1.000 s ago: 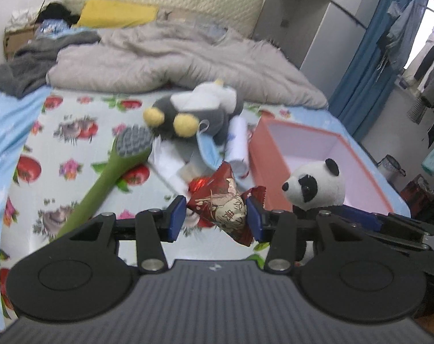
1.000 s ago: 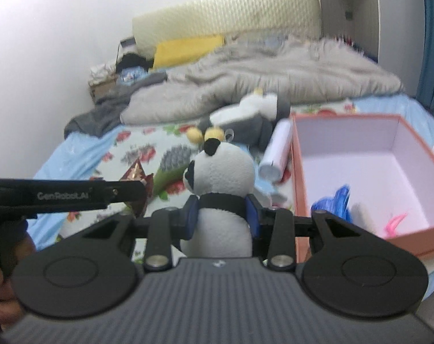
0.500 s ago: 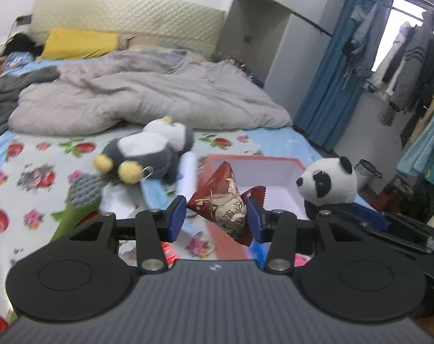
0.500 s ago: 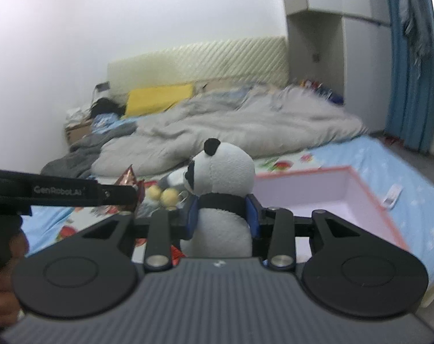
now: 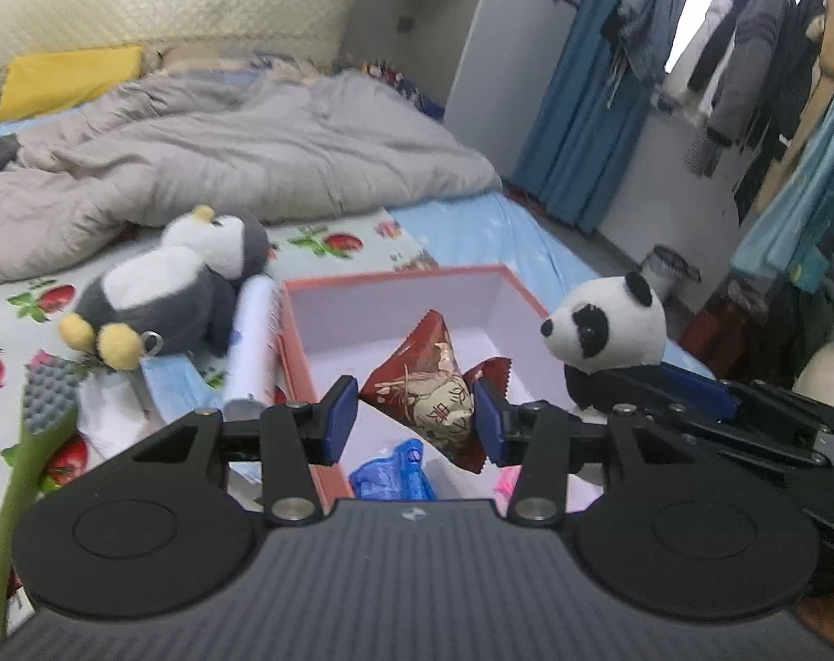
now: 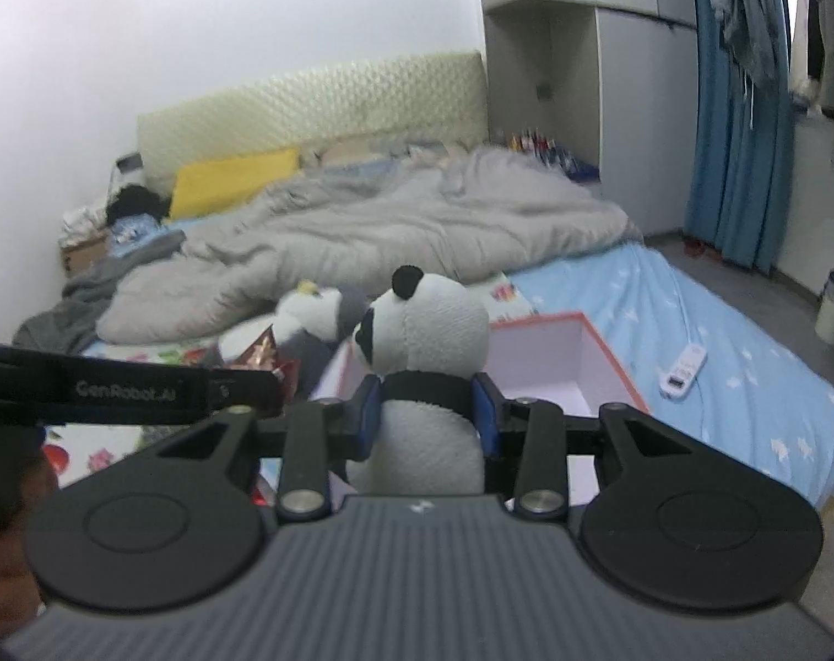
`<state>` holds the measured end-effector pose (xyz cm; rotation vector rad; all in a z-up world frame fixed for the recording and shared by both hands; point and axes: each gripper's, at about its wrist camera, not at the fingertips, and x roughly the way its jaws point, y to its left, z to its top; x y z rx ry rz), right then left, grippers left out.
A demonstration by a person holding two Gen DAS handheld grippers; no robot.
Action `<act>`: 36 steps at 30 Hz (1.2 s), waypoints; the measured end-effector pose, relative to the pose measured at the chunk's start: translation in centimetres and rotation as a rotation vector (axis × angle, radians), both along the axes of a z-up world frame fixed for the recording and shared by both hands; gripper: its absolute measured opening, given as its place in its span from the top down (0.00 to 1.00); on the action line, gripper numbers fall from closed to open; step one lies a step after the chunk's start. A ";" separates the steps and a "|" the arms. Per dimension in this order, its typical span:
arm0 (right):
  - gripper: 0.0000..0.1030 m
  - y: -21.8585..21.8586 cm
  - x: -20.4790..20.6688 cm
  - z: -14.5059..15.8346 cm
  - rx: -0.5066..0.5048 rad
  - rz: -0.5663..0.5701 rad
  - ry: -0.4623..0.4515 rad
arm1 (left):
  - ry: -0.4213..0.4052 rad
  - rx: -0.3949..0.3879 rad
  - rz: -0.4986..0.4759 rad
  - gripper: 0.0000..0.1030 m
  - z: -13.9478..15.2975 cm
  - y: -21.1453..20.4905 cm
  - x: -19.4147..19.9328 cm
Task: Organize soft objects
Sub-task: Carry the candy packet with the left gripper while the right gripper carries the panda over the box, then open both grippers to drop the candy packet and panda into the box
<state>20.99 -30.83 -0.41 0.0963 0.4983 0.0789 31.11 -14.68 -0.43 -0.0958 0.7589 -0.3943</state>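
Snack bag (image 5: 425,385) w/ red wrapper sits squeezed in our left gripper (image 5: 415,417), its pointy end up, hanging right over the pink box (image 5: 400,281). We see the box's open inside straight below it, w/ a blue wrapper (image 5: 392,476) already in there. Panda toy (image 6: 425,380) is pinched at its neck by our right gripper (image 6: 425,418), upright, a bit to the right of the box and nr its edge. So the left hand is closer; we think the bag drops first, then the panda. Penguin toy (image 5: 180,286) lies on the bed by the box.
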 end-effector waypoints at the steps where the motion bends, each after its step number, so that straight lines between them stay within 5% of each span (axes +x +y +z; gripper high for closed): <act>1: 0.63 -0.3 0.5 -0.4 0.001 -0.003 0.018 | 0.012 0.006 -0.005 0.50 -0.5 -0.5 0.6; 19: 0.61 -6.3 6.7 -10.2 0.042 -0.064 0.319 | 0.195 0.093 -0.065 0.49 -9.0 -6.0 7.5; 22: 0.61 -6.3 6.8 -10.6 0.043 -0.067 0.329 | 0.190 0.104 -0.052 0.45 -9.0 -5.9 7.4; 25: 0.50 -6.4 6.7 -10.6 0.033 -0.075 0.319 | 0.182 0.095 -0.053 0.40 -8.7 -5.7 7.2; 36: 0.50 -5.8 4.4 -6.9 0.056 -0.070 0.224 | 0.044 0.047 -0.030 0.39 -3.4 -3.3 3.1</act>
